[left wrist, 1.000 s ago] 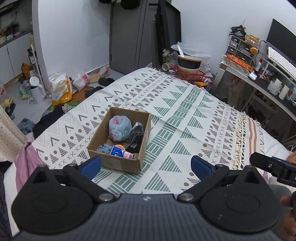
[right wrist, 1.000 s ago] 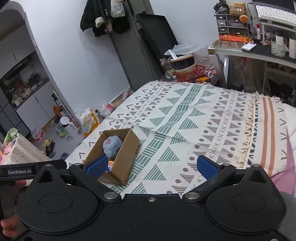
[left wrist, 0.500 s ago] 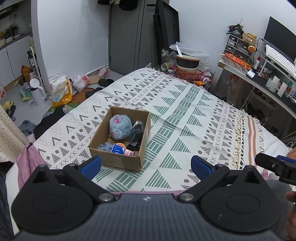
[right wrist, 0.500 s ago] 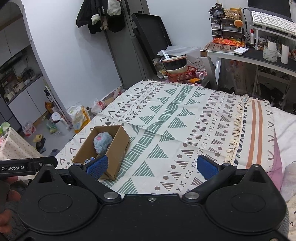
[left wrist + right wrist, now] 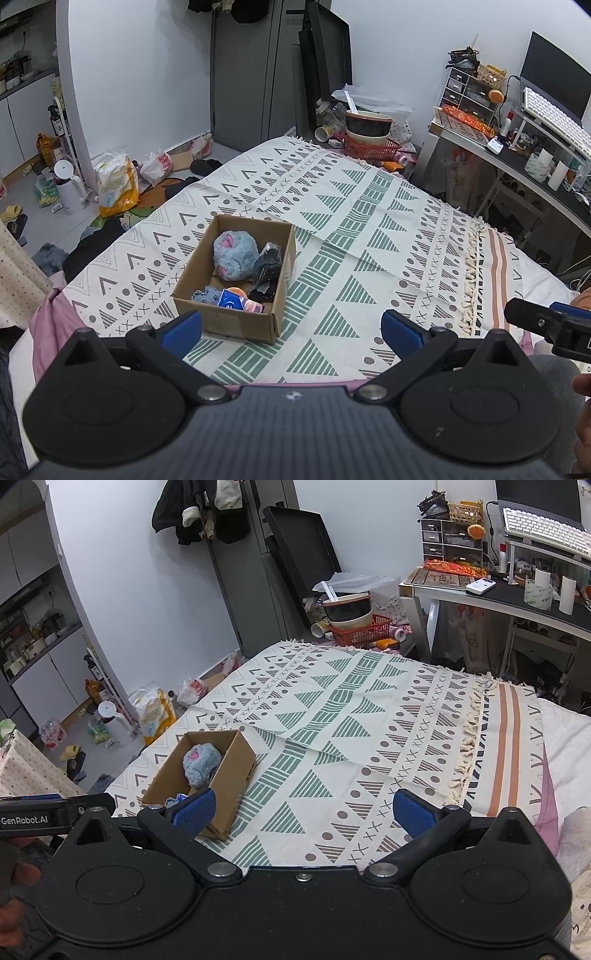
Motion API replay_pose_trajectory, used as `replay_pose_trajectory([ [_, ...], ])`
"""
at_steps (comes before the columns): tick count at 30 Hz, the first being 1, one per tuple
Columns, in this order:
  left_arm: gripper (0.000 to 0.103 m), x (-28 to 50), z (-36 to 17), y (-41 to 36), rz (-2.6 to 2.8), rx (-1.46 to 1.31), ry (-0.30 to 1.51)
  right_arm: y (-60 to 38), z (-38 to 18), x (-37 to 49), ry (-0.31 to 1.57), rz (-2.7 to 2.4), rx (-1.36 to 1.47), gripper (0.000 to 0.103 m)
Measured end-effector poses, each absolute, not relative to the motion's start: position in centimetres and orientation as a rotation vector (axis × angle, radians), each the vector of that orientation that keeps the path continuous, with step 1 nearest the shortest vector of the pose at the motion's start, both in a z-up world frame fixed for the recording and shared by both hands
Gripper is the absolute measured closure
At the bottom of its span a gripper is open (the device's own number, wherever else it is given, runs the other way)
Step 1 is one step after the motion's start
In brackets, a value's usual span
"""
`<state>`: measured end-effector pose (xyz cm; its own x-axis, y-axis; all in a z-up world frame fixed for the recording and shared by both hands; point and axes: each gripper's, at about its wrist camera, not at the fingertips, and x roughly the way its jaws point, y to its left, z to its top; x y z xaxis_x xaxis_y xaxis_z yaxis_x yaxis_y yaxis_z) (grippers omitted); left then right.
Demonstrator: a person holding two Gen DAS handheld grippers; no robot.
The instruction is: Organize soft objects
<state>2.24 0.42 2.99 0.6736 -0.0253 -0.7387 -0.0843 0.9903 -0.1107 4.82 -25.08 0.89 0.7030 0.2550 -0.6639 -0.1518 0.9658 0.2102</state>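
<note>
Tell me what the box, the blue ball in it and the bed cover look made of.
Box: corrugated cardboard, plain brown, matte, with folded flaps. Blue ball: fuzzy plush, probably synthetic fur. Bed cover: woven cloth, likely cotton, matte, printed, with a tasselled fringe.

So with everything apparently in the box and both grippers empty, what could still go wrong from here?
1. The cardboard box sits near the bed's left edge on a loose patterned blanket; nudging it might tip it to the floor.
2. The blue plush rises nearly level with the rim, so it could roll out if the box is lifted unevenly.
3. The left gripper and right gripper are both open close together; they may collide reaching in.
</note>
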Motion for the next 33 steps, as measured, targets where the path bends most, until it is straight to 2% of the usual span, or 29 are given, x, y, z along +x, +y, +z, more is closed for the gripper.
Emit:
replay_pose_trajectory([
  [33, 0.001, 1.2, 2.8, 0.6, 0.034, -0.135, 0.791, -25.4, 0.5, 3.6, 0.729, 0.2, 0.122, 0.0],
])
